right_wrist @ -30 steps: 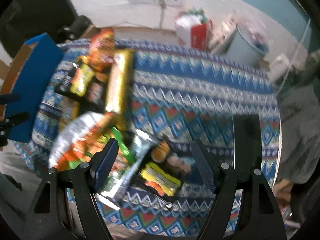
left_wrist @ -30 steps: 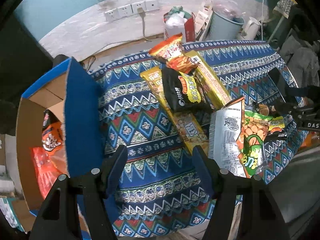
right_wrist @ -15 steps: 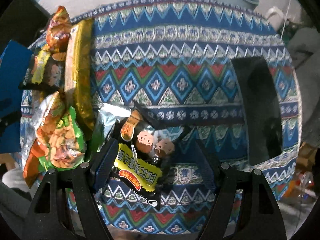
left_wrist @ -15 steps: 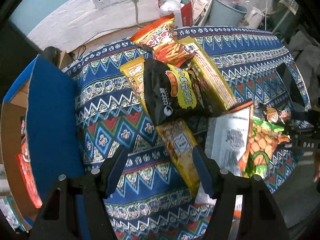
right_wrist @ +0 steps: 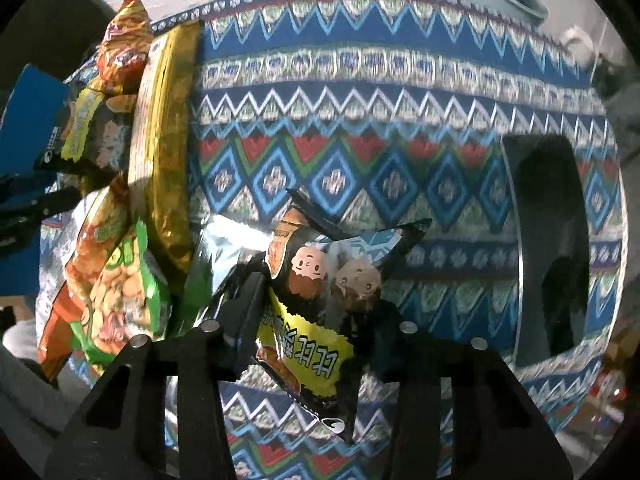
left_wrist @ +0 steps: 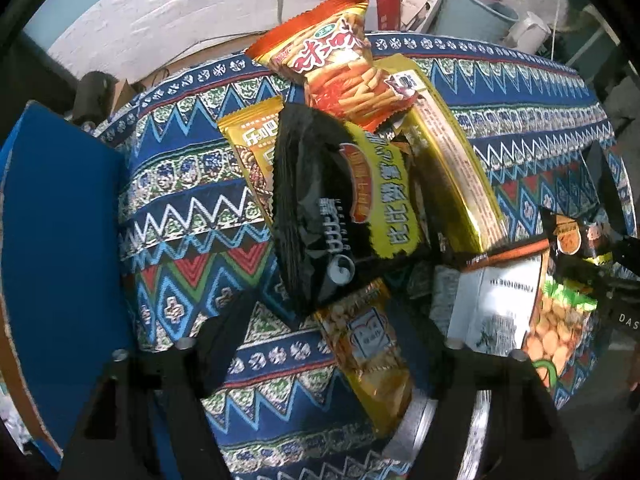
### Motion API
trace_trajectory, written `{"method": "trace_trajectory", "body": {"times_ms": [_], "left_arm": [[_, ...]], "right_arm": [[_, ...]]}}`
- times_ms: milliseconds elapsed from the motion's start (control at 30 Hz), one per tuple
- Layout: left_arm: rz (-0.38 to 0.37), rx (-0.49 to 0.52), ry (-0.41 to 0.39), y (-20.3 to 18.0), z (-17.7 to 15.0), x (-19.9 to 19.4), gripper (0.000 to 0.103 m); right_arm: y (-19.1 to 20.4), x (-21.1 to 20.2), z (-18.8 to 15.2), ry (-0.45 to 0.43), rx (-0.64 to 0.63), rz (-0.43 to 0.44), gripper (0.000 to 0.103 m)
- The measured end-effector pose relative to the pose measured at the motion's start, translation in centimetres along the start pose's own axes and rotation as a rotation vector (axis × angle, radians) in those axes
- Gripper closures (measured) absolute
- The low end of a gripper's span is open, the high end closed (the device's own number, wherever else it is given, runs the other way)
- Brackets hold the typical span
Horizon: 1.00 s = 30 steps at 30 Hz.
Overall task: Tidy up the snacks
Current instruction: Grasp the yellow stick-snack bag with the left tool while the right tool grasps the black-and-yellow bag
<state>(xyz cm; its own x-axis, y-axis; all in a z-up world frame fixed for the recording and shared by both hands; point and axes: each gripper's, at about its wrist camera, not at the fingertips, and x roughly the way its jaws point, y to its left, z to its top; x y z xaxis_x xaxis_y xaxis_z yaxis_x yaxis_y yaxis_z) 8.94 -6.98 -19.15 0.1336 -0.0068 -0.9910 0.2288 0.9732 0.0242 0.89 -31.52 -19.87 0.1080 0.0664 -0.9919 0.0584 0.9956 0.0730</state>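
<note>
Snack bags lie heaped on a patterned blue cloth [left_wrist: 188, 208]. In the left wrist view, my open left gripper [left_wrist: 320, 320] straddles a black-and-yellow bag [left_wrist: 332, 200] and a long gold peanut bag [left_wrist: 360, 340]. An orange stick-snack bag [left_wrist: 340, 64] and a gold bar pack [left_wrist: 448, 160] lie beyond. In the right wrist view, my right gripper [right_wrist: 316, 312] has its jaws around a black-and-yellow bag with cartoon faces [right_wrist: 320, 292], still apart. A green-orange bag [right_wrist: 108, 280] lies to its left.
A blue cardboard box [left_wrist: 60, 240] stands at the cloth's left edge. A black flat object [right_wrist: 548, 248] lies at the cloth's right. A bin [left_wrist: 472, 4], a red carton and wall sockets stand behind the table.
Both grippers have come down closer to the snacks. The left has moved over the black-and-yellow bag; the right now straddles the cartoon-face bag.
</note>
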Motion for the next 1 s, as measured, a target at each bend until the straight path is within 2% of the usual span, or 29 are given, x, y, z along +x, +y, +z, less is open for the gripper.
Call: {"method": "trace_trajectory", "body": {"times_ms": [233, 367, 400, 467, 600, 667, 767, 1000], "left_arm": [[-0.007, 0.01, 0.02, -1.3, 1.0, 1.4, 0.027], [0.035, 0.054, 0.02, -2.2, 1.2, 1.9, 0.029], [0.025, 0.057, 0.017, -2.4, 1.2, 2.1, 0.032], [0.001, 0.051, 0.019, -2.2, 1.1, 2.3, 0.052], [-0.027, 0.038, 0.011, -1.3, 0.5, 2.2, 0.06], [-0.017, 0.049, 0.005, -0.9, 0.2, 2.1, 0.065], [0.003, 0.055, -0.004, 0.4, -0.4, 1.9, 0.069], [0.011, 0.017, -0.015, 3.6, -1.8, 0.9, 0.071]], "right_arm": [[-0.1, -0.6, 2.9, -0.073, -0.064, -0.081, 0.063], [0.1, -0.9, 3.8, -0.082, -0.086, -0.092, 0.062], [0.4, -0.7, 4.1, -0.08, -0.089, -0.093, 0.061], [0.2, -0.4, 4.1, -0.072, -0.09, -0.095, 0.058], [0.2, 1.0, 3.6, -0.068, -0.092, -0.096, 0.055], [0.1, 1.1, 3.6, -0.069, -0.1, -0.099, 0.057], [0.4, 0.9, 3.7, -0.081, -0.114, -0.111, 0.066], [2.1, -0.7, 4.7, -0.098, -0.151, -0.134, 0.067]]}}
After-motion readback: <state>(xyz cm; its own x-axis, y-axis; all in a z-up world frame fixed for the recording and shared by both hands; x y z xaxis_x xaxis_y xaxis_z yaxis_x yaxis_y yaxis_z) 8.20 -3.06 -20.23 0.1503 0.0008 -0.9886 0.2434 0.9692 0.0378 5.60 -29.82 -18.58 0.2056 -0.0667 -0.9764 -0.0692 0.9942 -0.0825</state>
